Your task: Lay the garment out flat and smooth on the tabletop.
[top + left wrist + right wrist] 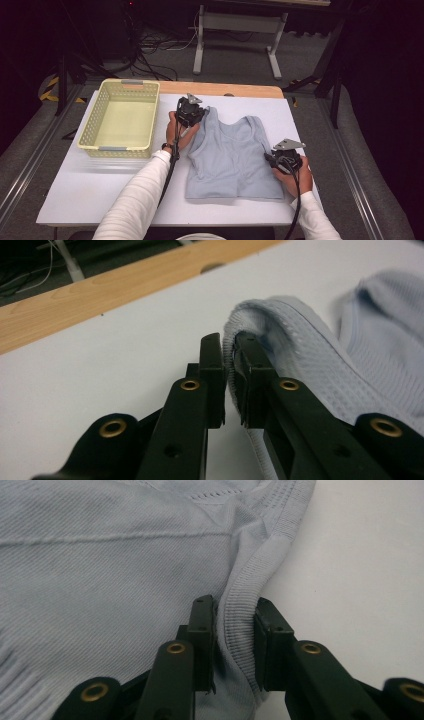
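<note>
Light blue tank top (234, 157) spread flat on the white table cover (100, 185), neck end far away, bottom hem near the person. Soft knit cloth, with tiny waffle bumps close up (320, 355) and a thick ribbed band along the arm hole (250, 615). A little rumpled at the top.

Left gripper (190, 114) at the far left shoulder strap. Black hard jaws pinched tight on the strap edge (231, 370), cloth bunched up over the right jaw. Grey three-cornered plate on top. Right gripper (284, 160) at the right side of the top, by the arm hole. Jaws squeezed on the ribbed band (235, 630), a fold of it standing up between them.

Pale yellow plastic basket (90, 135) to the left of the top, just beside the left hand. Boxy shape, walls full of small holes, grey strips on two rims. Nothing seen inside.

Bare wooden table edge (225, 90) past the white cover. Beyond it, grey floor, a tangle of black cables (150, 55) and white metal legs (200, 45). Very dark back there, hard to make out.

White sleeves (135, 200) cut off at the bottom edge. Cloth under both hands hidden.
</note>
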Tool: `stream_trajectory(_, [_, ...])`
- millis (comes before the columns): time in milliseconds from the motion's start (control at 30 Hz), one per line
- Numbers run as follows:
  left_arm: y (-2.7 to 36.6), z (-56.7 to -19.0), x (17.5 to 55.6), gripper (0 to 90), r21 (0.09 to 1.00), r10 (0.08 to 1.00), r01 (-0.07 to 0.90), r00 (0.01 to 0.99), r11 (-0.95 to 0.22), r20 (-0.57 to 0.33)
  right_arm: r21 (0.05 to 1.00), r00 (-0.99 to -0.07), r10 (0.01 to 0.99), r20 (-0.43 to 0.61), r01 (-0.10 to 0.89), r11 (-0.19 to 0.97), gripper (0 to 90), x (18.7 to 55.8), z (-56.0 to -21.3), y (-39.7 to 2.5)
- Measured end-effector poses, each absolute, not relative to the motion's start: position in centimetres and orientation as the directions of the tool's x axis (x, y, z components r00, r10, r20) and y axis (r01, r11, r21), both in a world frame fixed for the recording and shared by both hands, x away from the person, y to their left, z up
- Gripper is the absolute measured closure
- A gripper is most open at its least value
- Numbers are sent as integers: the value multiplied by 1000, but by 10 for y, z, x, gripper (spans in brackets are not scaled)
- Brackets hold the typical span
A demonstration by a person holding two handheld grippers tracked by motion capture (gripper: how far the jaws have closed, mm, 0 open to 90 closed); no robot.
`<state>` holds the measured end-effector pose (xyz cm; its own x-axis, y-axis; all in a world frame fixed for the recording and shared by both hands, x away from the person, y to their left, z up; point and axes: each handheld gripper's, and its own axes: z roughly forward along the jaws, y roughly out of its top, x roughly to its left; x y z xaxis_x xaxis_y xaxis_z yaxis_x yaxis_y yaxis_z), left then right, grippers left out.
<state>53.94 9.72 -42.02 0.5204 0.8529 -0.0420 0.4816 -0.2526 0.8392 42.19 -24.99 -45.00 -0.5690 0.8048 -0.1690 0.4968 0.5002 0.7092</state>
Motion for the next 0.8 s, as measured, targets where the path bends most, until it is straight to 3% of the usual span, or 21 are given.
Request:
stream_trajectory(167, [112,-413,545,792,848,897,491,440,-200,-43,711,-569,806,-162,499,495,736,422,-450,-250])
stream_trajectory(367, [98,-419,541,779,822,868,483,497,-302,27,707,-569,804,-173,497,503,736,422,-450,-249])
stream_trajectory(600, [85,-427,538,730,803,818,491,575,-337,-9,708,-568,804,-174,496,503,735,422,-450,-250])
stream_trajectory(800, [77,-443,542,720,758,819,524,573,-390,25,708,-568,804,-174,496,503,735,422,-450,-249])
